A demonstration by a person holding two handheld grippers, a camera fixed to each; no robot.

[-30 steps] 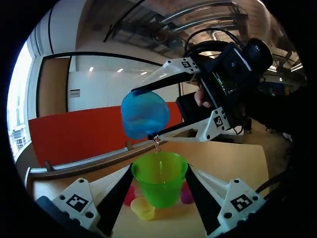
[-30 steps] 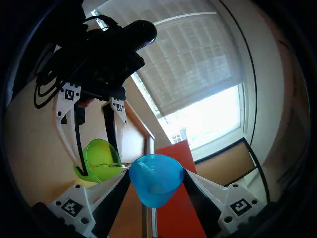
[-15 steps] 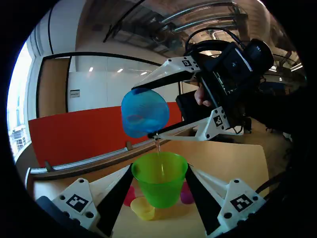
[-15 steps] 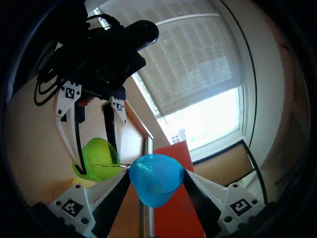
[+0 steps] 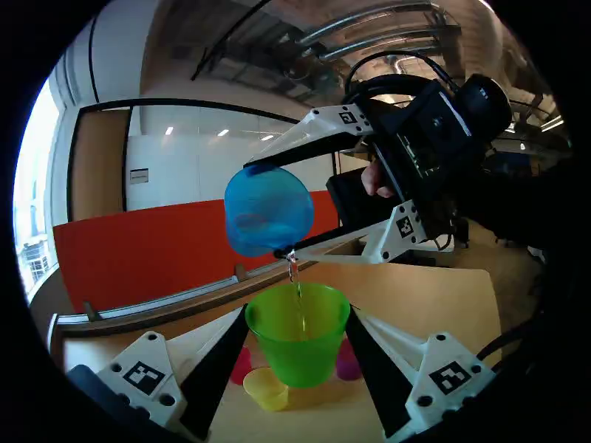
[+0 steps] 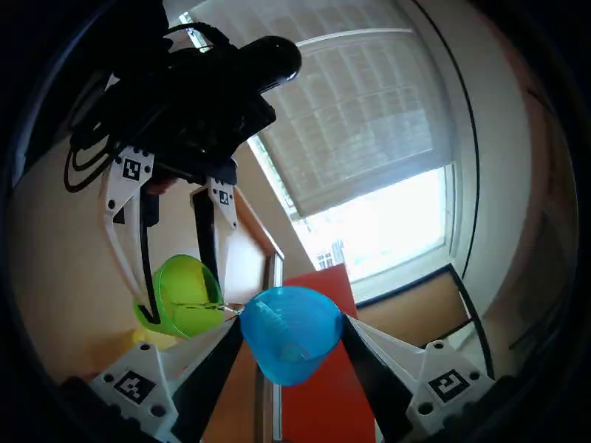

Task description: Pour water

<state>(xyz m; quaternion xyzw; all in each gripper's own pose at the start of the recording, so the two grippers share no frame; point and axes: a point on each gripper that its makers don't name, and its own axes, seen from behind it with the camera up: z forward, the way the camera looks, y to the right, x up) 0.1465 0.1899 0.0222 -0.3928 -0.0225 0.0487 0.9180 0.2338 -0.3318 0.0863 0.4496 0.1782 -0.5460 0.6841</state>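
Over the wooden bench, the left claw is closed on the green cup, both fingers pressed to its sides, holding it upright and lifted above the bench. The right claw grips the blue cup the same way, tipped well over with its lip just above the green rim. A thin stream of water drops from that lip into the green cup, landing near the middle. To pour well, I judge the tilt should grow slowly so the thread remains narrow, with the lip centred over the green mouth and the green cup level. A yellow cup and a pink cup sit on the bench below; a drifting stream would wet them
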